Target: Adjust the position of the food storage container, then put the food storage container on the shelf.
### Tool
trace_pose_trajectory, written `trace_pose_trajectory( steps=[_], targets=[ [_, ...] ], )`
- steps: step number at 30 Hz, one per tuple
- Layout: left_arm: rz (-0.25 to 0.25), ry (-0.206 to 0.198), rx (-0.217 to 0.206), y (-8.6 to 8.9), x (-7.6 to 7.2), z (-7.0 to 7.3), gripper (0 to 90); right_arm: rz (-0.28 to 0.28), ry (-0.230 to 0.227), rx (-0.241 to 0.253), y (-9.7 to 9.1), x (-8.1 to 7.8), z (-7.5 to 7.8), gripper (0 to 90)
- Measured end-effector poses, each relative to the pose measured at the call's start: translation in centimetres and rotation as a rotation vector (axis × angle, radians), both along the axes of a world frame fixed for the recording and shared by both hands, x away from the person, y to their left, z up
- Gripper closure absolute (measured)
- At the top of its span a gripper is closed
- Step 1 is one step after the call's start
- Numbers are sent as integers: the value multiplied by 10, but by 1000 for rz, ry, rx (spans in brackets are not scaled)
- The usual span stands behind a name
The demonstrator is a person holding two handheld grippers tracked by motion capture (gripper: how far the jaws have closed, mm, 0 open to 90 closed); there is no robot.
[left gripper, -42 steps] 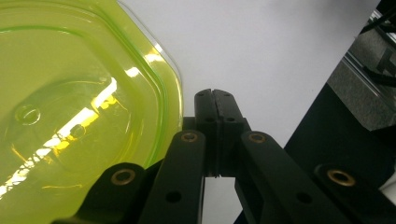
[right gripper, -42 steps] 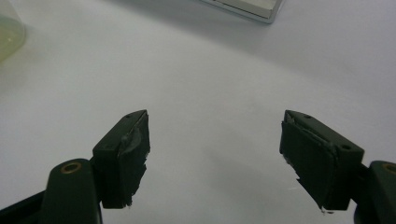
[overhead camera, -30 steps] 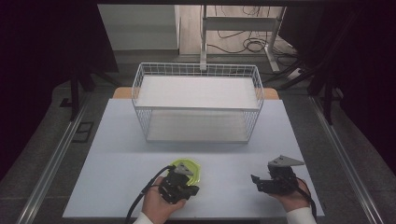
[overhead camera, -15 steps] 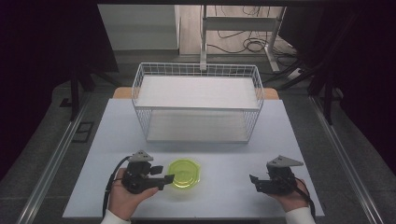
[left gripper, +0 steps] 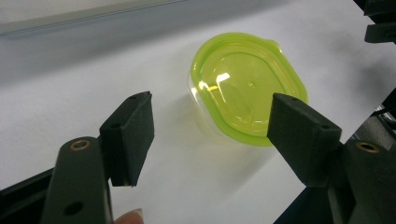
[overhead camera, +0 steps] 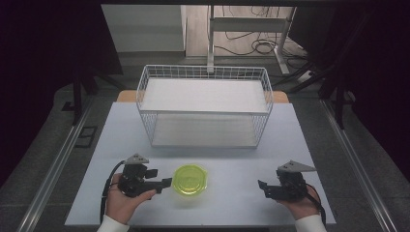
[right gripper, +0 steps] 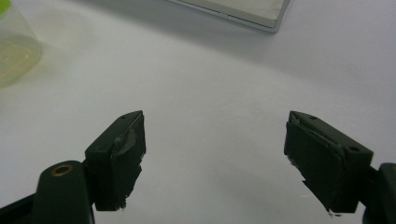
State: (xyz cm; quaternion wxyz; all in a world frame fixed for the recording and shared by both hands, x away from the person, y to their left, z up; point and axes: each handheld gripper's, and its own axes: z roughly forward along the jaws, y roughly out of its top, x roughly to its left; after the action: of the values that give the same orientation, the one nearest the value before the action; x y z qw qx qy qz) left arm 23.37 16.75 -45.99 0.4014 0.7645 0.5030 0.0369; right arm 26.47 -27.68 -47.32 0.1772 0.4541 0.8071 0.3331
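Green-lidded tub (overhead camera: 190,179) sits on the pale table (overhead camera: 232,203), near its front edge, just beside the left gripper (overhead camera: 162,178), which points at it from the left. The jaws of that gripper have just been opening and now stand wide apart, with nothing between them. In the left gripper view the tub (left gripper: 247,100) lies just beyond the gripper (left gripper: 219,126), seen through the gap between the two black pads, apart from both. The left hand (overhead camera: 123,198) holds the gripper low over the table.

The right gripper (overhead camera: 263,188) rests well apart from the tub, toward the right side of the table, held by the right hand (overhead camera: 302,200). Its jaws have been opening a little further and stand wide apart, empty; in the right gripper view the gripper (right gripper: 215,154) has only bare table between its pads, and a corner of the tub (right gripper: 16,44) shows far off at the upper left.

Behind the tub stands a white wire basket (overhead camera: 205,77), rectangular, with a flat pale bottom and nothing visible in it. The tub is small and rounded, with a clear plastic body and a glossy, see-through yellow-green lid with a small tab on its rim. I cannot tell whether anything is inside. The gripper pads are matt black blocks; those of the right gripper look worn at the edges.
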Motion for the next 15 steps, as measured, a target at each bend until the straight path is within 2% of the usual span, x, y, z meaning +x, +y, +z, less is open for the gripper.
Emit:
trace_pose_trajectory(
  steps=[5, 6, 10, 13, 15],
  targets=[
    [9, 3, -14, 3, 2, 0, 310, -3, 7, 36, 0, 0, 1, 199],
    [8, 9, -34, 5, 4, 1, 308, 4, 13, 86, 2, -1, 4, 203],
    [5, 18, -79, 8, 9, 0, 319, 33, 28, 179, 9, -3, 11, 217],
    [1, 36, -121, 12, 14, -2, 330, 55, 51, 212, 18, -3, 12, 230],
    [-1, 39, -127, 12, 15, -2, 335, 63, 63, 226, 22, -3, 12, 237]
  ],
)
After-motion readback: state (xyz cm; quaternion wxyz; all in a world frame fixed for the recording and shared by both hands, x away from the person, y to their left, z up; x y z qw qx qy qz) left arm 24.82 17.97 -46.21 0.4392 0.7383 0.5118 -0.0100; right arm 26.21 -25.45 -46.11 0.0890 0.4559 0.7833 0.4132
